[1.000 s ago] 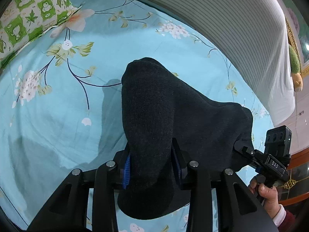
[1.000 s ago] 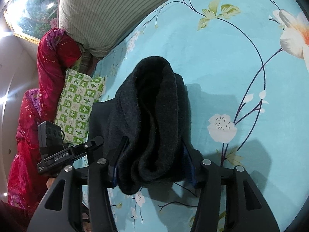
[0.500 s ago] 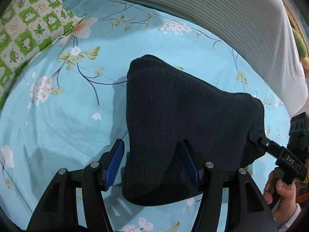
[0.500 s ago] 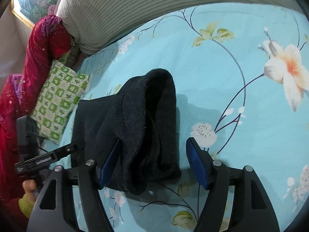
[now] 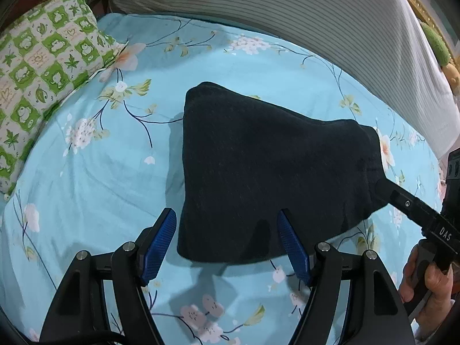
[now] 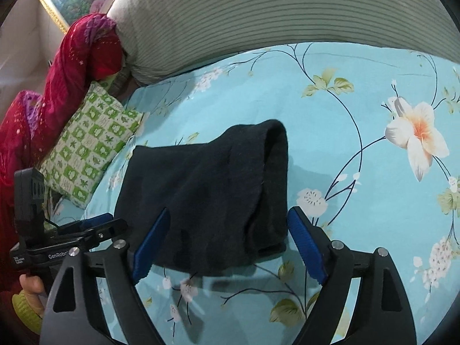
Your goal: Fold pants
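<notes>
The dark pants (image 5: 258, 172) lie folded into a compact bundle on the blue floral bedsheet (image 5: 86, 178). They also show in the right wrist view (image 6: 207, 198). My left gripper (image 5: 227, 241) is open, its blue pads either side of the bundle's near edge, holding nothing. My right gripper (image 6: 227, 244) is open too, pads straddling the bundle's near edge. The right gripper's fingers (image 5: 402, 201) show at the bundle's right corner in the left wrist view. The left gripper (image 6: 95, 227) shows at the bundle's left in the right wrist view.
A green checked pillow (image 5: 43, 51) lies at the left of the bed, also seen in the right wrist view (image 6: 89, 149). A grey striped bolster (image 5: 287, 20) runs along the far side. Red cloth (image 6: 57, 86) is heaped beyond the pillow.
Both grippers were shut on the pants a second ago. They have opened, let the bundle down onto the sheet and drawn back a little.
</notes>
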`<state>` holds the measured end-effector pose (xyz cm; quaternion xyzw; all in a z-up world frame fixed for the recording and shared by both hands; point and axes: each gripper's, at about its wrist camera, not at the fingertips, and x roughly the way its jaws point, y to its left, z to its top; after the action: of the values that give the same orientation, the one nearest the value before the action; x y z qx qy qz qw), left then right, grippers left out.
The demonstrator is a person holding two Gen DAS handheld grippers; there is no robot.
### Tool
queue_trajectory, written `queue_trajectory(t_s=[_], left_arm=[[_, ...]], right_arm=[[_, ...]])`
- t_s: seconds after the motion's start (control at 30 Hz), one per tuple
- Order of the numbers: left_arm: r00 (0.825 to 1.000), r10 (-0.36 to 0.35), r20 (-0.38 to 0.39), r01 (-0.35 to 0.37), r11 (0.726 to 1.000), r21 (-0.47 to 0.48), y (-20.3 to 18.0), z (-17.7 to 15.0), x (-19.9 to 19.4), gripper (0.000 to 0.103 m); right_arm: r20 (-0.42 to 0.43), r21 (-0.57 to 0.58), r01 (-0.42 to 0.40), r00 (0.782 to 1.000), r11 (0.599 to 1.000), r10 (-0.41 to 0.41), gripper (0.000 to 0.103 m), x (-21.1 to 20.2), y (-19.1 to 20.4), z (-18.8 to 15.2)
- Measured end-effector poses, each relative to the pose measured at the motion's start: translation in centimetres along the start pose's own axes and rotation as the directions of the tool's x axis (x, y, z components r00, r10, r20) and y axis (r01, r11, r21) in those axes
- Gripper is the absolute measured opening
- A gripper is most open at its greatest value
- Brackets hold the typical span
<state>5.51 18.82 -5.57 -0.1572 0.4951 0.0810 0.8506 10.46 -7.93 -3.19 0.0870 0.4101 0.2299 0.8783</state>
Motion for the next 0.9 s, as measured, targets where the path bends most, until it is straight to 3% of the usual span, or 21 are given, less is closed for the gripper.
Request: queue_trajectory(t_s=[0.3, 0.47, 0.9], left_arm=[[0.996, 0.080, 0.042, -0.080, 0.997, 0.012, -1.0, -2.1, -1.5, 0.076], [0.990, 0.123, 0.069, -0.128, 0.990, 0.065, -2.1, -3.3, -1.9, 0.076], [0.981, 0.134, 0.137, -0.146, 0.986, 0.080, -2.5, -5.3, -3.7, 0.083]], right_arm=[[0.024, -0.074, 0.038, 0.999, 0.997, -0.037, 0.087, -1.5, 1.5, -1.8], [0.036, -0.145, 0.067, 0.997, 0.987, -0.063, 0.090, -2.1, 2.8, -2.9], [0.053, -0.246, 0.096, 0.995, 0.965, -0.086, 0.091, -2.8, 4.0, -5.4]])
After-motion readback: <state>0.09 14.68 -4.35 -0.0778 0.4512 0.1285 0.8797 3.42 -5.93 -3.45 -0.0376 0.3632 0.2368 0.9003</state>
